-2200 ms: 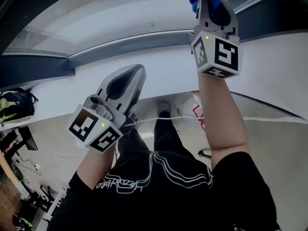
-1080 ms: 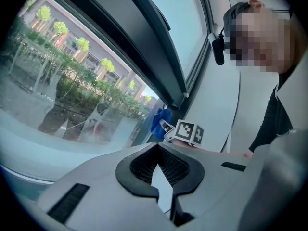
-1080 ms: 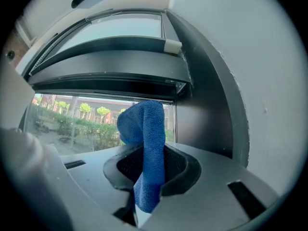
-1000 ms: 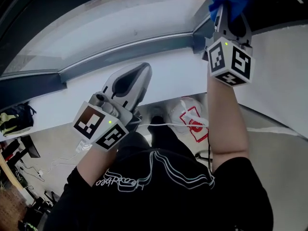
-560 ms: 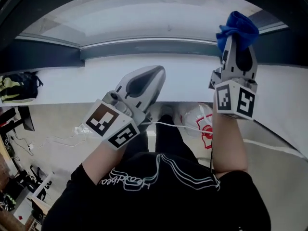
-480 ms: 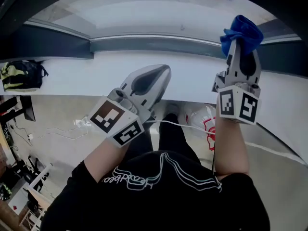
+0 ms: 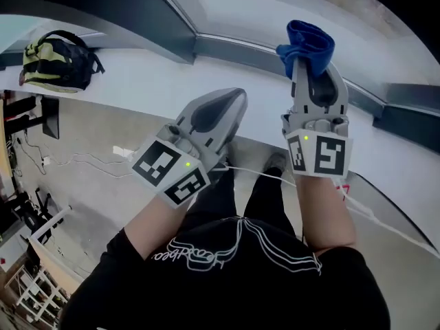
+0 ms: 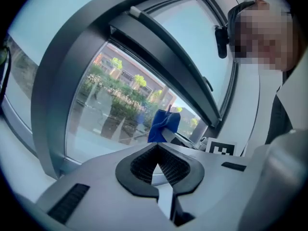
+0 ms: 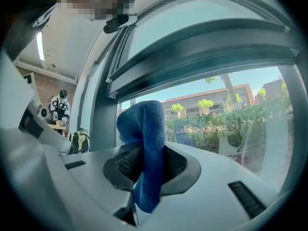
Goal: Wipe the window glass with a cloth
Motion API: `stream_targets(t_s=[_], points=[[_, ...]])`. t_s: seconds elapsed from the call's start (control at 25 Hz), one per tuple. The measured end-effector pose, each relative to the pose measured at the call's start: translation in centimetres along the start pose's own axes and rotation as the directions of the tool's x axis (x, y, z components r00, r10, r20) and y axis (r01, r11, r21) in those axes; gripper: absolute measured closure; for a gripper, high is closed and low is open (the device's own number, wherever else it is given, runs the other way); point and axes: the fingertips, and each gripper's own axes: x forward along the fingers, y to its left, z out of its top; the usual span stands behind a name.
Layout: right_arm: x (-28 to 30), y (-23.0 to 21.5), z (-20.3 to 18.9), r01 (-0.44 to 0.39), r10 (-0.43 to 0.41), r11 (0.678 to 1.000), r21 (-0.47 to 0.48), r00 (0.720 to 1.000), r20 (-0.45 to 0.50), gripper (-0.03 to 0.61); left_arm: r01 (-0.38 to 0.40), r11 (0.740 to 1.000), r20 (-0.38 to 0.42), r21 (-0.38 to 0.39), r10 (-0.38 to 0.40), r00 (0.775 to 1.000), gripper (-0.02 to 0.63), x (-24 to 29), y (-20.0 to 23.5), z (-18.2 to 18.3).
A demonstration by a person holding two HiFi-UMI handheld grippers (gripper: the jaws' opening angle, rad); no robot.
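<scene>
A blue cloth (image 7: pixel 307 45) is bunched at the tip of my right gripper (image 7: pixel 311 67), whose jaws are shut on it. In the right gripper view the cloth (image 9: pixel 147 148) stands up between the pads, short of the window glass (image 9: pixel 231 114). The cloth (image 8: pixel 164 125) also shows in the left gripper view, beyond my left gripper (image 8: pixel 158 166), which is shut with nothing in it. In the head view the left gripper (image 7: pixel 223 107) hangs over the white sill (image 7: pixel 137 81), left of the right one. The window glass (image 7: pixel 275 12) runs along the top.
A dark window frame (image 7: pixel 137 12) crosses the top left and a thick frame bar (image 8: pixel 159 57) cuts the left gripper view. A yellow and black backpack (image 7: pixel 58 57) lies on the sill at the left. Cables (image 7: pixel 75 163) trail on the floor below.
The right gripper with the cloth has come down and away from the glass. The head view has swung round, so the backpack and the frame corner now sit at the upper left.
</scene>
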Motion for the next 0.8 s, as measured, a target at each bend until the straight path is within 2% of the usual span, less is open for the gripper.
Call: stream_targets(t_s=[0.16,0.44,0.52,0.64,0.8], points=[[3.7,6.0,-0.3,-0.046,0.046,0.999,-0.021,0.999,0.003,0.514,-0.030,1.000,0.023,-0.008,0.031,0.999,0.607,-3.5,4.3,1.3],[8.1,13.2,-1.0,-0.075,0.075,0.997,0.007,0.997,0.008,0.514,-0.086,0.996,0.053,-0.022,0.087,0.995,0.607,-9.3,9.5,2.8],[9.8,15.0,-1.1,-0.089,0.089,0.996,-0.011,0.996,0.009,0.514,-0.102,0.994,0.059,-0.031,0.104,0.993,0.607,-10.6,10.8,2.9],[12.4,16.8,-1.9,-0.099,0.098,0.994,-0.051,0.995,-0.016,0.514,-0.121,0.992,0.069,-0.044,0.124,0.990,0.607,-12.2,12.2,2.9],[15.2,17.6,-2.6,-0.078,0.077,0.995,-0.054,0.997,-0.017,0.512,-0.142,0.988,0.079,-0.068,0.147,0.986,0.607,-13.8,13.6,2.5]])
